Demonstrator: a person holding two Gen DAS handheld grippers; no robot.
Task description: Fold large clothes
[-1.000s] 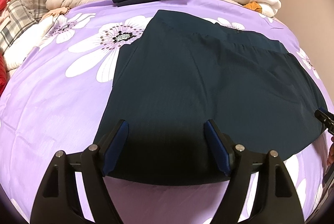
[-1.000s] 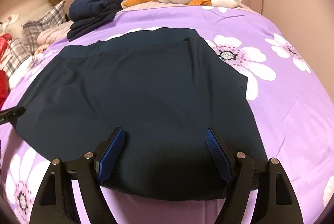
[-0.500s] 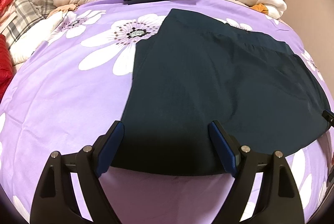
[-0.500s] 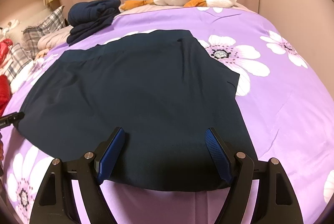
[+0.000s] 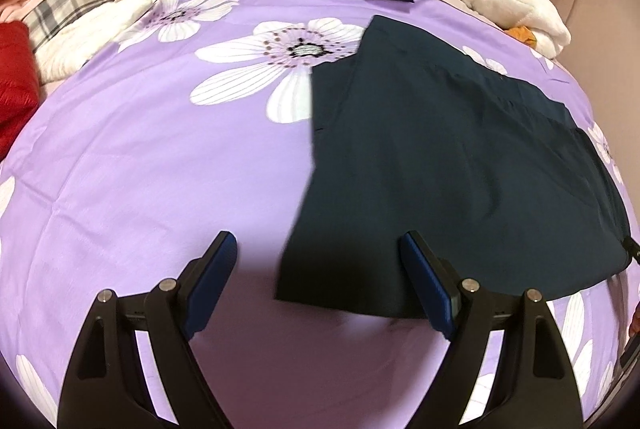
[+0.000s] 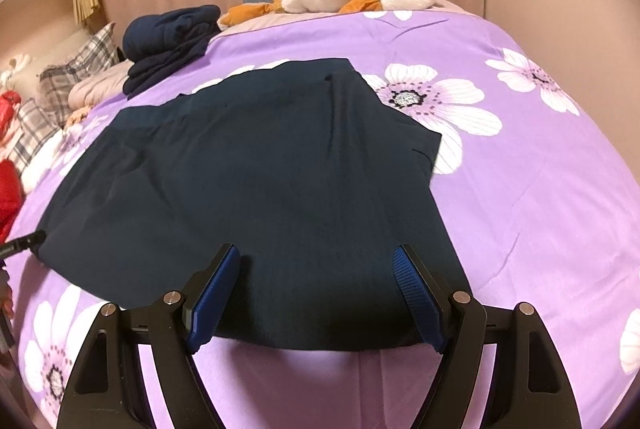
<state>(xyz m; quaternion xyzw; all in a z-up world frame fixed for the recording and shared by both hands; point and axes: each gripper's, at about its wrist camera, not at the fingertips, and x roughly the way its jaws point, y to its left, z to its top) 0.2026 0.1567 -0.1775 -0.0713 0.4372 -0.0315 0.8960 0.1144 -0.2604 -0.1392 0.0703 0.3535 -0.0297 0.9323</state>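
Your left gripper (image 5: 316, 283) has slid left to the garment's (image 5: 440, 165) near corner, jaws just opened wider and empty, so you're lined up to grab, right gripper (image 6: 316, 295) wide open, empty too.

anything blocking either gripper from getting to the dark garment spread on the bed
Nothing visible does. The left gripper and right gripper are both open right at the near hem of the dark garment, with only purple bedspread around it.
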